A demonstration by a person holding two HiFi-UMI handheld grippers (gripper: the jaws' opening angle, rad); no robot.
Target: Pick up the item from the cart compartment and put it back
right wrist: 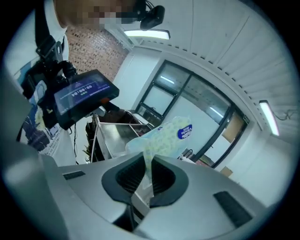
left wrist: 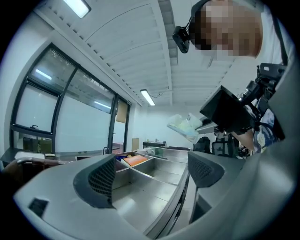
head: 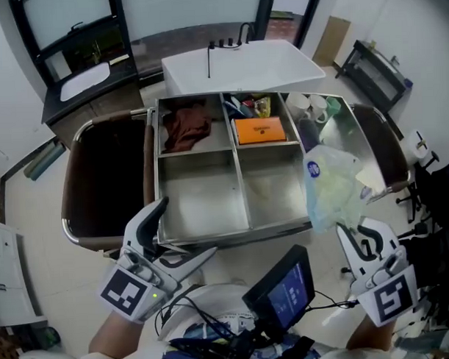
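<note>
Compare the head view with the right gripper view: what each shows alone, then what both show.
Head view only: the orange box, brown cloth, cups and the open left gripper. Right gripper view only: up close, the right gripper shut on the bag by its edge, plus a ceiling lamp. Both: the bag, the cart and the screen.

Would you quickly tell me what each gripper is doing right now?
Left gripper: open, empty.
Right gripper: closed on the plastic packet.
</note>
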